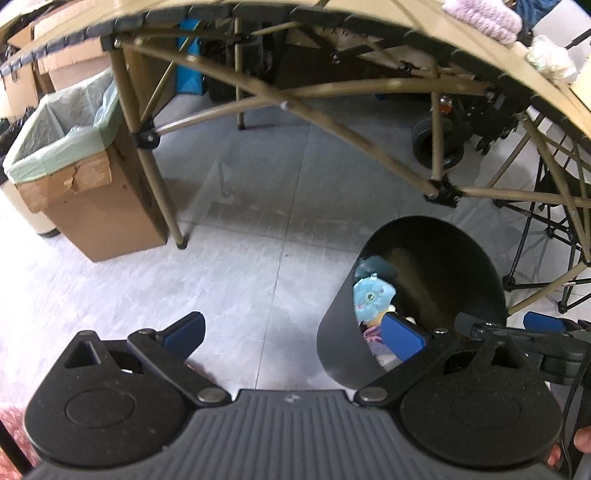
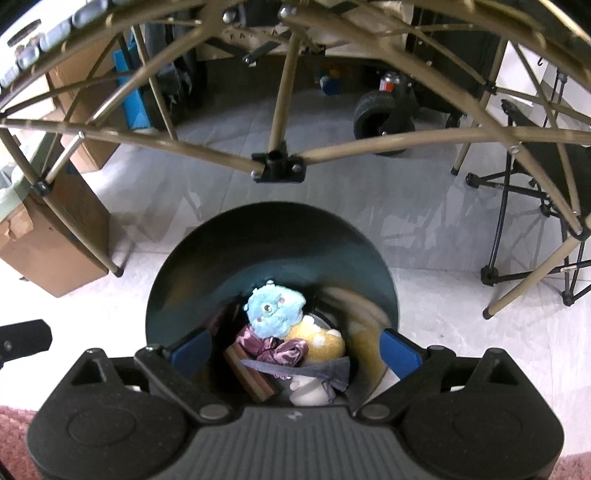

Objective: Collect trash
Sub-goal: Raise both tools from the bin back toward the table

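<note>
A black round bin (image 2: 273, 251) stands on the pale floor under a folding table; in the left wrist view the black bin (image 1: 443, 258) is at the lower right. Inside lie a light blue plush (image 2: 275, 312), a yellow plush (image 2: 325, 345), purple shiny fabric (image 2: 284, 352), a grey cloth (image 2: 314, 369) and a brown flat item (image 2: 251, 376). My right gripper (image 2: 295, 350) is open directly over the bin's mouth, nothing between its fingers. My left gripper (image 1: 293, 339) is open and empty beside the bin, to its left. The right gripper (image 1: 517, 332) shows at the bin's rim.
The tan folding table frame (image 1: 295, 107) arches overhead. A cardboard box lined with a green bag (image 1: 70, 147) stands at the left. A black wheeled cart (image 2: 384, 114) and a folding chair (image 2: 535, 206) are behind and right. A white crumpled item (image 1: 550, 59) and pink knit (image 1: 480, 16) rest on the tabletop.
</note>
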A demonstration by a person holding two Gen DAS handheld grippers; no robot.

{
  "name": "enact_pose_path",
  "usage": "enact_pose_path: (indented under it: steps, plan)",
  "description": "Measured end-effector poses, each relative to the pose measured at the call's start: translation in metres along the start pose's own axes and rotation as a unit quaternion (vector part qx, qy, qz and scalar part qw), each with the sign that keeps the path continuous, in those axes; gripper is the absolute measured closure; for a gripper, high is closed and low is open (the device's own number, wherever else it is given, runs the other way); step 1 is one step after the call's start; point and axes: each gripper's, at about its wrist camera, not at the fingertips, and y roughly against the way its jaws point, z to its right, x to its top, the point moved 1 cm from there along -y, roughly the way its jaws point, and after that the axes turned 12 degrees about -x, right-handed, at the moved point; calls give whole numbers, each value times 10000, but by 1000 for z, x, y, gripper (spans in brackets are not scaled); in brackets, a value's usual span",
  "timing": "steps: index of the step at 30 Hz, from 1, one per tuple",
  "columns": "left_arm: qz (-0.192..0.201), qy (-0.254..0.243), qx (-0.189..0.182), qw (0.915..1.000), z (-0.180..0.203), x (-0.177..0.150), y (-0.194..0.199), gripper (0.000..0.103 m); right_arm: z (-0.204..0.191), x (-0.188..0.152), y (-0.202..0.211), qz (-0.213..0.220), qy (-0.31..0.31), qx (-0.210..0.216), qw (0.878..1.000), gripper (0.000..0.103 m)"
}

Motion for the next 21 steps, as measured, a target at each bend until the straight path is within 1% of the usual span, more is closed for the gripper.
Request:
enact_pose_path:
  steps: [6,9,13,17,21]
  plan:
    - [339,-175,-119,9992,17,2,13,0,21,-3,19,332,-163,88,9993,5]
    - [581,-266,-202,9978,26,4,22,0,32,-4,31,589,-233,134,9979,5]
    - [870,-448,-224,9949,41,6,29,0,46,-7,46,944,-328,210,9948,5]
    - [1084,-566,-283,9921,55,5,37,0,58,-10,64,1351,-380,277,9897,5]
    - [1348,-674,-384,9878,67,6,49,0,72,-15,85,1816,-427,301,9820,5]
